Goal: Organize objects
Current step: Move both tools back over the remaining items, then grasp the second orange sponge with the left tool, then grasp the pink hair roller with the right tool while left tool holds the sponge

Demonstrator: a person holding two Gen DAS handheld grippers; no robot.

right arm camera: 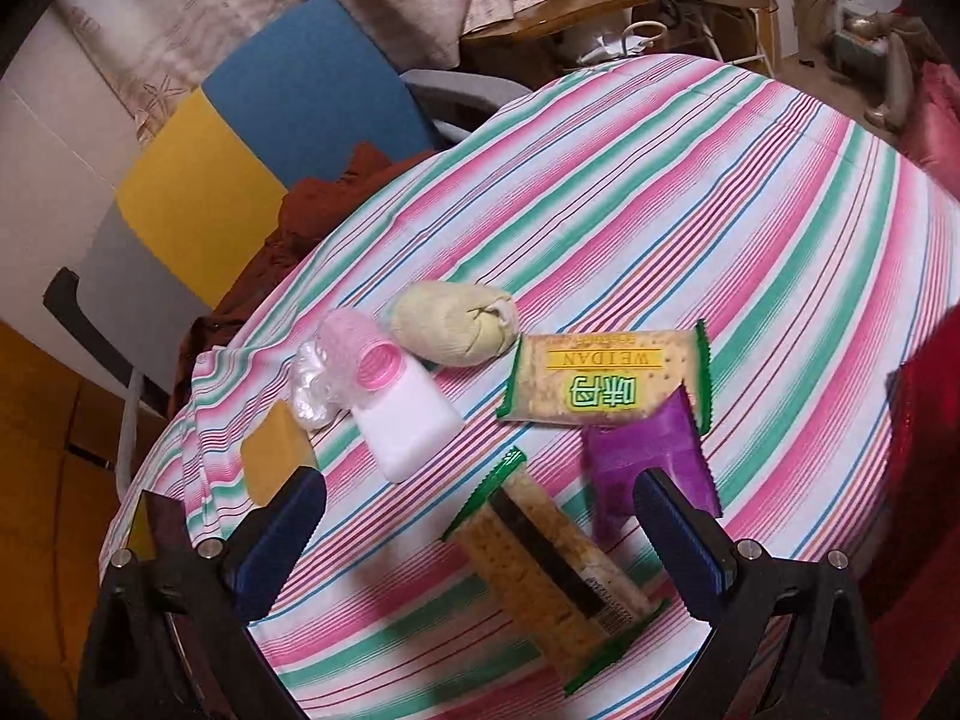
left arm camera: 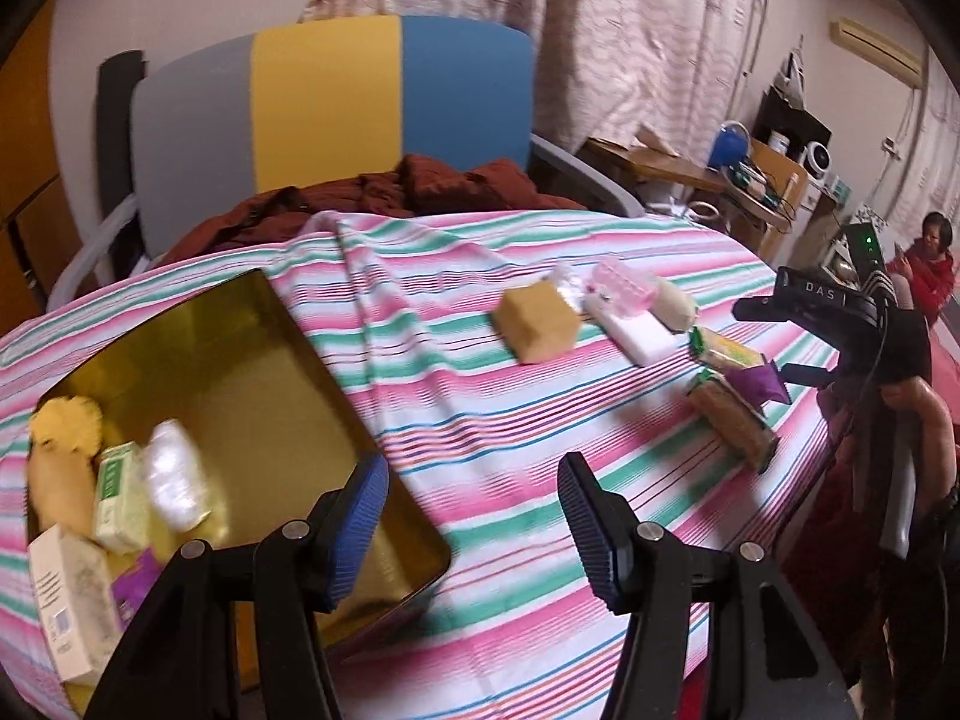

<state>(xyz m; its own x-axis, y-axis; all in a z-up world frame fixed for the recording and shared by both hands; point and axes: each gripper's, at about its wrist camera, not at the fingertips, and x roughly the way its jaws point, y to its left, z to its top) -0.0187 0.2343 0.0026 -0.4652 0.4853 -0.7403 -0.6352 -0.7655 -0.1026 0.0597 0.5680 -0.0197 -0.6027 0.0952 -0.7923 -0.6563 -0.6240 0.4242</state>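
Note:
A gold tin (left arm camera: 240,372) sits at the left on the striped tablecloth (left arm camera: 480,396), holding several small packets and a yellow fluffy item. My left gripper (left arm camera: 468,498) hovers open over the tin's near right corner with nothing in it. My right gripper (right arm camera: 480,498) is open above a cracker packet (right arm camera: 552,576) that lies between its fingers. Behind it are a purple packet (right arm camera: 648,462), a second cracker packet (right arm camera: 606,378), a white bottle with a pink cap (right arm camera: 408,420), a cream bundle (right arm camera: 450,324) and a brown block (right arm camera: 276,456). The left wrist view shows the right gripper (left arm camera: 762,339) over that cluster.
A chair (left arm camera: 324,108) with a grey, yellow and blue back stands behind the table, with a dark red garment (left arm camera: 420,186) on its seat. A cluttered wooden desk (left arm camera: 690,174) and a seated person in red (left arm camera: 927,264) are at the far right. The table edge curves close on the right.

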